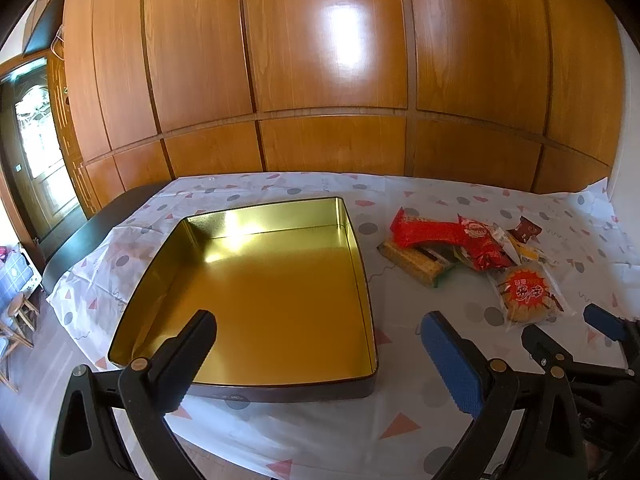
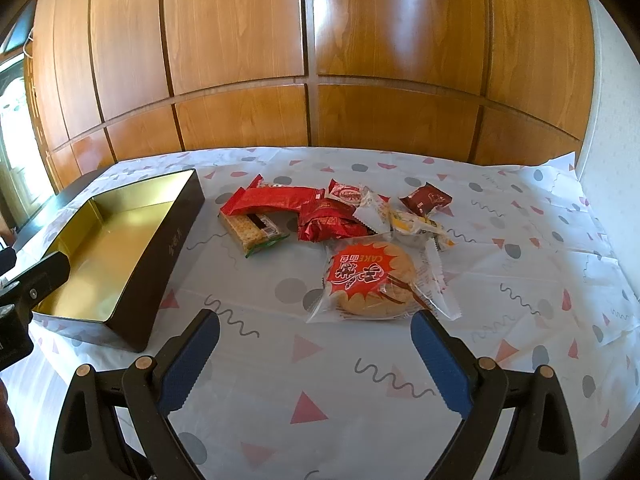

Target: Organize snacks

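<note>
On a table (image 2: 500, 360) draped in a white cloth printed with triangles and dots, a small heap of wrapped snacks (image 2: 340, 216) waits at the centre of the right wrist view. Nearest lies a round cake (image 2: 374, 278) in clear, crinkly film: light, probably crumbly, best pinched gently across its flat faces or by the sealed edge. Behind it, red foil packets (image 2: 330, 222) look slick and springy; a cracker sleeve (image 2: 254, 230) looks stiff but brittle. At left sits an open rectangular tin (image 2: 168, 248), gold and glossy inside, dark outside, rigid, with nothing in it. Right hand-held gripper (image 2: 316, 364) hovers with blue ribbed pads spread wide, holding nothing; left hand-held gripper (image 1: 320, 360) does likewise over the tin's near rim. Varnished wood panelling (image 2: 320, 40) fills the upper frame.
</note>
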Tool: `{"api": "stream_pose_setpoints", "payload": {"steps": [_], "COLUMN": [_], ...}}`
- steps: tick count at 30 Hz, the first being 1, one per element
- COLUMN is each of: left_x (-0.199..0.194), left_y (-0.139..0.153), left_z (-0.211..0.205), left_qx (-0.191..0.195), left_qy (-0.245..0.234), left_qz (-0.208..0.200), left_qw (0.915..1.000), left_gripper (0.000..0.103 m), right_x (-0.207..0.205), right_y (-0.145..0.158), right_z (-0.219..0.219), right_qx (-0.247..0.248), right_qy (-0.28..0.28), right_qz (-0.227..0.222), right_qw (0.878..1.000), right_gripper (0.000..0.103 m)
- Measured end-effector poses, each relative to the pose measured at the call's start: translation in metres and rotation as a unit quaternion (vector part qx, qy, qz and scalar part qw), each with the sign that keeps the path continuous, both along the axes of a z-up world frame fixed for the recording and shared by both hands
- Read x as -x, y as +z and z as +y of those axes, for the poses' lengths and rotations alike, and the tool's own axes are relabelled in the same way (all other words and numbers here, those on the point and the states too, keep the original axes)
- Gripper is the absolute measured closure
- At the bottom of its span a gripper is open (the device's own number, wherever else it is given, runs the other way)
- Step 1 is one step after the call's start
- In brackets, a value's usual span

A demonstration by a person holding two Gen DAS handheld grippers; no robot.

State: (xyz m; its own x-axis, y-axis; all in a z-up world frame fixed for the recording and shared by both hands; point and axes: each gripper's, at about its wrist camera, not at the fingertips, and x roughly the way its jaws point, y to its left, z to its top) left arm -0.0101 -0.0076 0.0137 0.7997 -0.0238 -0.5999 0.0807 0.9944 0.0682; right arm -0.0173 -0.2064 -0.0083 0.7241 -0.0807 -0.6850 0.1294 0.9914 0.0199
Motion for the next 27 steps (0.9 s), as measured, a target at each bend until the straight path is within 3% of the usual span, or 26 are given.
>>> {"api": "stream_pose_setpoints", "payload": {"steps": [19, 27], "left_x": [-0.003, -0.01], "left_y": [-0.003, -0.007], "left_z": [-0.012, -0.02], "left_qx": [-0.002, -0.006], "left_qy": [-0.022, -0.037], "left_qz": [0.013, 0.029], "left_qw": [0.9997, 0.9989], "left_gripper": [0.0, 0.0], "right_x": [0.001, -0.001], "right_y": [-0.005, -0.028], "right_z": [-0.004, -0.015], "right_qx": [0.041, 0.013], "right_qy": [0.0, 0.006], "right_qz": [0.007, 0.058], "right_qw": [0.999, 0.998], "right_gripper": [0.005, 0.005]}}
